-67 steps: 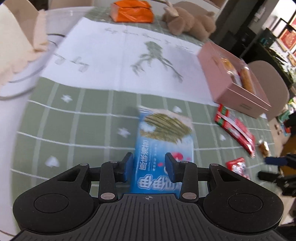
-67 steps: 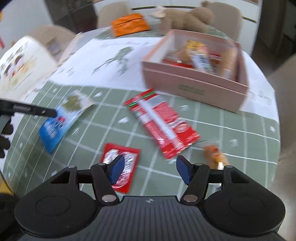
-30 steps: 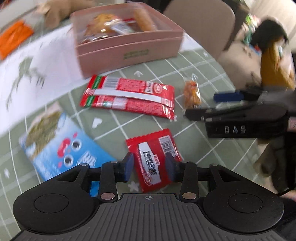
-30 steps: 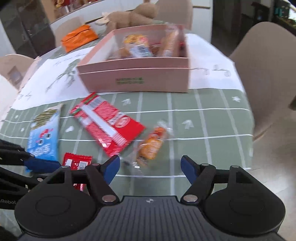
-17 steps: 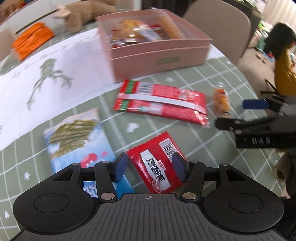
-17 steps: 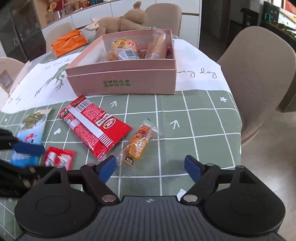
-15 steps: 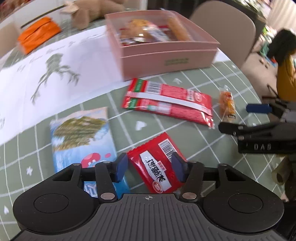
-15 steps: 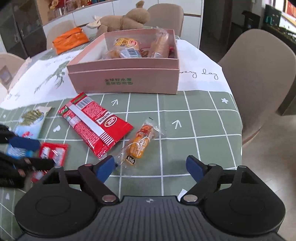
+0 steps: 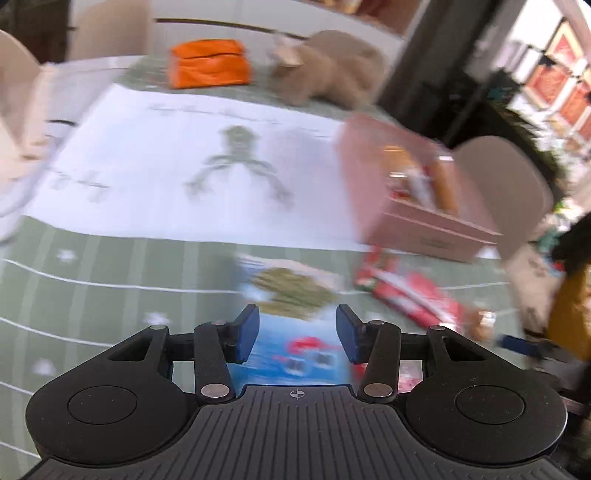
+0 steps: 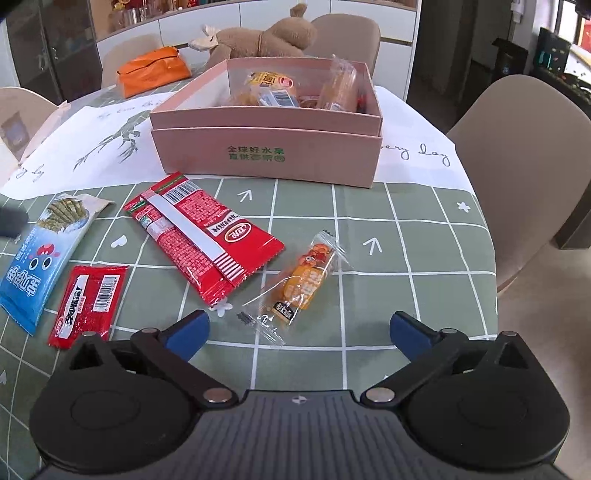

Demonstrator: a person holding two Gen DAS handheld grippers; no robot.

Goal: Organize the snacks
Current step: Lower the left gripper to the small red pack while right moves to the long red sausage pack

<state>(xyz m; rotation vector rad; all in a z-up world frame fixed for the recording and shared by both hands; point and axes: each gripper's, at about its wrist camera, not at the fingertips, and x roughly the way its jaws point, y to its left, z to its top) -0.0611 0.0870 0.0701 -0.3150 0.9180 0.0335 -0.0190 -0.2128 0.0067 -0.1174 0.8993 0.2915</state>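
A pink box (image 10: pixel 266 155) holds several snacks at the back of the green checked tablecloth. In front of it lie a long red packet (image 10: pixel 203 236), a small orange snack in clear wrap (image 10: pixel 303 280), a small red packet (image 10: pixel 88 299) and a blue seaweed packet (image 10: pixel 40 258). My right gripper (image 10: pixel 299 328) is open wide just in front of the orange snack, empty. My left gripper (image 9: pixel 297 332) is open above the blue seaweed packet (image 9: pixel 291 347), not holding it. The left wrist view is blurred. The pink box (image 9: pixel 417 206) shows at its right.
An orange pouch (image 10: pixel 151 70) and a brown plush toy (image 10: pixel 266 35) sit behind the box. A white placemat with a plant drawing (image 10: pixel 96 147) covers the back left. Beige chairs (image 10: pixel 517 147) stand around the table; the table edge runs along the right.
My left gripper has swung left from the small red packet to over the blue seaweed packet. My right gripper has opened wider and stays in front of the orange snack.
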